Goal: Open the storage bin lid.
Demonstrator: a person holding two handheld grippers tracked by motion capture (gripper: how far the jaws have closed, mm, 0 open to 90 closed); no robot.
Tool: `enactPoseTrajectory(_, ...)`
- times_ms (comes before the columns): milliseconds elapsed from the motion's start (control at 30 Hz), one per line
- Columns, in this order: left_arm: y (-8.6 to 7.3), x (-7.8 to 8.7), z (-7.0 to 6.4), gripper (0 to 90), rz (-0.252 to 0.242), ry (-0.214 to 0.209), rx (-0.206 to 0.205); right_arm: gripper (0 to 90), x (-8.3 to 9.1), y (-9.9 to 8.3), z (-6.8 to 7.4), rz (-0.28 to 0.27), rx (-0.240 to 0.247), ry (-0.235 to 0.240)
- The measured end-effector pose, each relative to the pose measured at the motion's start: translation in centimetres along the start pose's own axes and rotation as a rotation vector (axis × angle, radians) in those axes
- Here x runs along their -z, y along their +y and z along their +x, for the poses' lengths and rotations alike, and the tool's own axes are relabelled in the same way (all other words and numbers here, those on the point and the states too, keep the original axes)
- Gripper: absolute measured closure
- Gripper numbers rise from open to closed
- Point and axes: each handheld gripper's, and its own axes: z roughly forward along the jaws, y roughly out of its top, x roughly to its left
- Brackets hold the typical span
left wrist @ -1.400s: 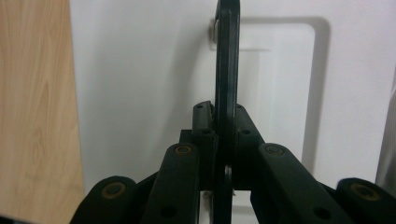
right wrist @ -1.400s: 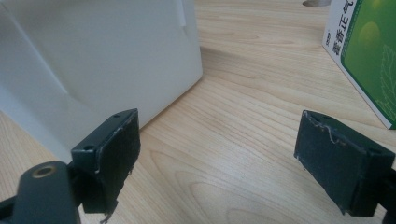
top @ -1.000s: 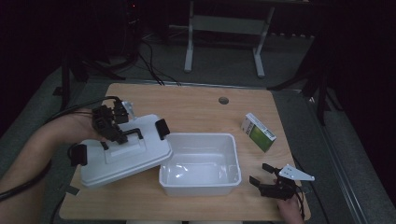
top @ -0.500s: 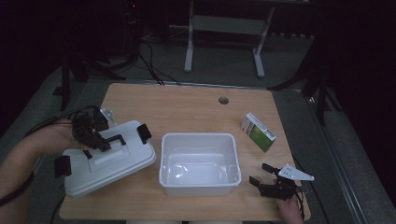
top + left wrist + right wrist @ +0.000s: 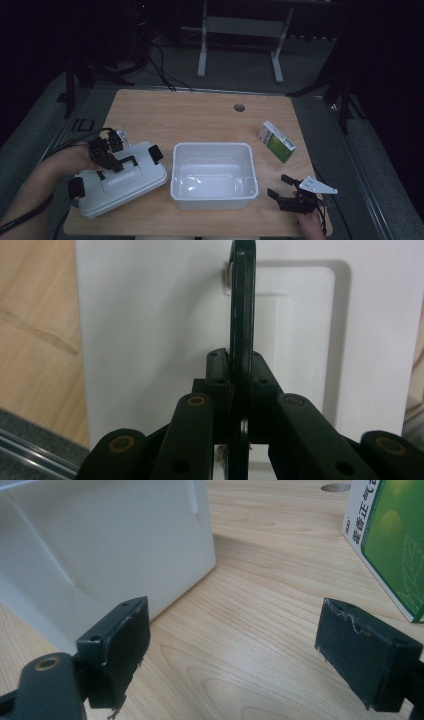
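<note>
A white lid (image 5: 117,181) with black clips and a black handle (image 5: 126,162) lies at the table's front left, beside an open white bin (image 5: 212,175). My left gripper (image 5: 111,161) is shut on that handle; in the left gripper view the handle (image 5: 242,315) runs up between the closed jaws over the lid (image 5: 150,330). My right gripper (image 5: 279,186) rests open near the front right edge, just right of the bin, nothing between its fingers (image 5: 117,640). The bin's wall (image 5: 110,540) stands ahead to its left.
A green and white box (image 5: 276,141) lies at the right of the wooden table (image 5: 200,115), also the box (image 5: 395,540) close ahead of the right gripper. A round cable hole (image 5: 239,107) sits near the far edge. Dark floor and desk legs lie beyond.
My left gripper has carried the lid leftward and down, away from over the bin, until it lies on the table. The right gripper has stayed still.
</note>
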Motion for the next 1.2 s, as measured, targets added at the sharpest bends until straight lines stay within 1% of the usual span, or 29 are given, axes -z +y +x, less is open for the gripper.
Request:
enactPoseTrajectory(67,0.0,-0.9,0.1,83.7,0.003,-0.004,0.004,13.9,0.0,0.0,0.0,0.003,0.001,0.003)
enactPoseTrajectory(167,0.2,-1.7,0.2,83.7,0.001,-0.01,0.006,13.9,-0.1,-0.1,0.0,0.005,0.005,0.004)
enactPoseTrajectory(300,0.6,-2.7,0.1,83.7,0.006,-0.017,0.005,13.9,-0.1,-0.1,0.0,0.005,0.006,0.005)
enactPoseTrajectory(333,0.7,-3.0,0.1,83.6,0.009,-0.024,0.003,13.9,-0.1,-0.1,0.0,0.006,0.007,0.002)
enactPoseTrajectory(467,1.0,-3.8,0.1,83.6,0.009,-0.036,0.008,13.9,0.0,0.0,0.0,0.007,0.009,0.005)
enactPoseTrajectory(567,1.1,-4.3,0.1,83.6,0.016,-0.039,0.007,13.9,-0.1,0.0,0.1,0.012,0.012,0.006)
enactPoseTrajectory(700,1.1,-4.9,0.2,83.6,0.018,-0.05,0.019,13.9,-0.1,0.0,0.1,0.019,0.018,0.008)
enactPoseTrajectory(800,1.2,-5.2,0.3,83.5,0.02,-0.054,0.012,13.9,-0.1,0.0,0.1,0.017,0.016,0.008)
enactPoseTrajectory(833,1.2,-5.3,0.3,83.6,0.014,-0.056,0.018,13.9,-0.1,0.0,0.1,0.016,0.016,0.009)
enactPoseTrajectory(900,1.3,-5.6,0.3,83.5,0.02,-0.062,0.011,13.9,-0.1,0.0,0.1,0.02,0.02,0.008)
enactPoseTrajectory(933,1.3,-5.6,0.3,83.3,0.024,-0.065,0.014,13.9,-0.1,0.0,0.1,0.022,0.022,0.009)
enactPoseTrajectory(967,1.3,-5.6,0.3,81.8,0.022,-0.068,0.016,13.9,-0.1,0.1,0.1,0.02,0.022,0.009)
enactPoseTrajectory(1000,1.4,-5.4,0.3,78.1,0.01,-0.059,0.008,13.9,-0.1,0.1,0.1,0.021,0.022,0.01)
enactPoseTrajectory(1033,1.4,-5.2,0.4,73.7,-0.006,-0.064,0.021,13.9,-0.1,0.1,0.1,0.022,0.024,0.011)
enactPoseTrajectory(1067,1.3,-5.0,0.4,65.9,-0.014,-0.054,0.023,13.9,0.0,0.1,0.1,0.021,0.024,0.011)
enactPoseTrajectory(1100,1.3,-4.9,0.4,60.3,-0.015,-0.034,0.025,13.9,0.0,0.2,0.0,0.019,0.024,0.009)
enactPoseTrajectory(1133,1.3,-4.8,0.5,59.5,-0.004,-0.038,0.025,13.8,0.0,0.2,0.0,0.019,0.025,0.01)
enactPoseTrajectory(1167,1.2,-4.7,0.4,58.0,-0.001,-0.031,0.022,13.8,0.1,0.3,0.0,0.021,0.024,0.009)
enactPoseTrajectory(1200,1.2,-4.6,0.4,53.1,0.002,-0.013,0.021,13.8,0.1,0.3,0.0,0.022,0.025,0.007)
